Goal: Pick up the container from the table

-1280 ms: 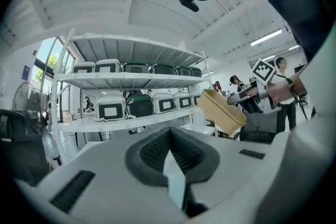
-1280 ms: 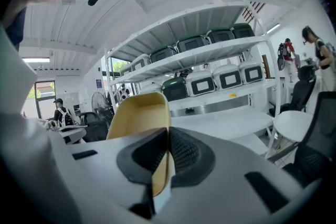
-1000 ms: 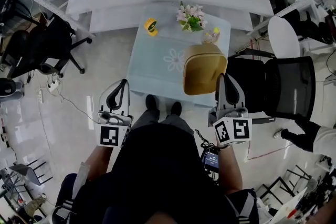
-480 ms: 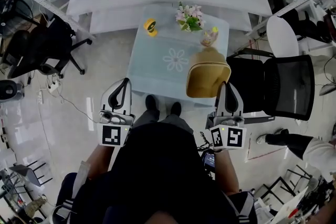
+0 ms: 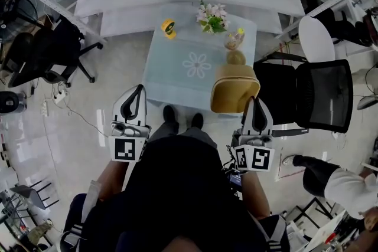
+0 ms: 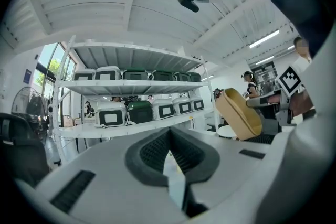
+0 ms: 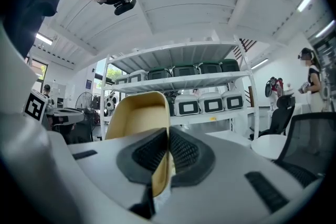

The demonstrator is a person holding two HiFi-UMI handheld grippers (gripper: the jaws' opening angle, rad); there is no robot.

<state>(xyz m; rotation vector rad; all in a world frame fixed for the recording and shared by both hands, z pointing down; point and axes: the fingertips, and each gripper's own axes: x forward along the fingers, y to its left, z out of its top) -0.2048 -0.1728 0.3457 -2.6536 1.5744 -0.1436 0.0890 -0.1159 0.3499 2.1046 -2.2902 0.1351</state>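
Container [image 5: 235, 88] first, from the head view: tan and deep, up in the air by the near right corner of the pale blue table [image 5: 177, 77]. Pinched at its near rim by the right gripper [image 5: 253, 103]. Sits a bit more to the right than a moment ago, uncovering a small brown thing [image 5: 236, 58] on the table behind it. Means the pick-up looks done, with only a tight hold left to keep. Left gripper [image 5: 139, 91] off the near left corner of the table, pressed together, nothing in it. Flowers [image 5: 211, 18] and a yellow thing [image 5: 168, 28] at the far side of the table. No words to read, only black and white squares on the marker cubes [image 5: 125, 149].

Next, the left gripper view. Left gripper [image 6: 169, 136] with pads pressed together and nothing pinched. Container [image 6: 239, 113] off to the right, tipped, up in the air. White and green boxes [image 6: 131, 110] on a shelf behind, no names clear enough to read.

Last, the right gripper view. Right gripper [image 7: 167, 144] squeezing the thin wall of the container [image 7: 137, 118], one pad inside, one outside. Same kind of boxes [image 7: 199, 105] behind, labels too small to read.
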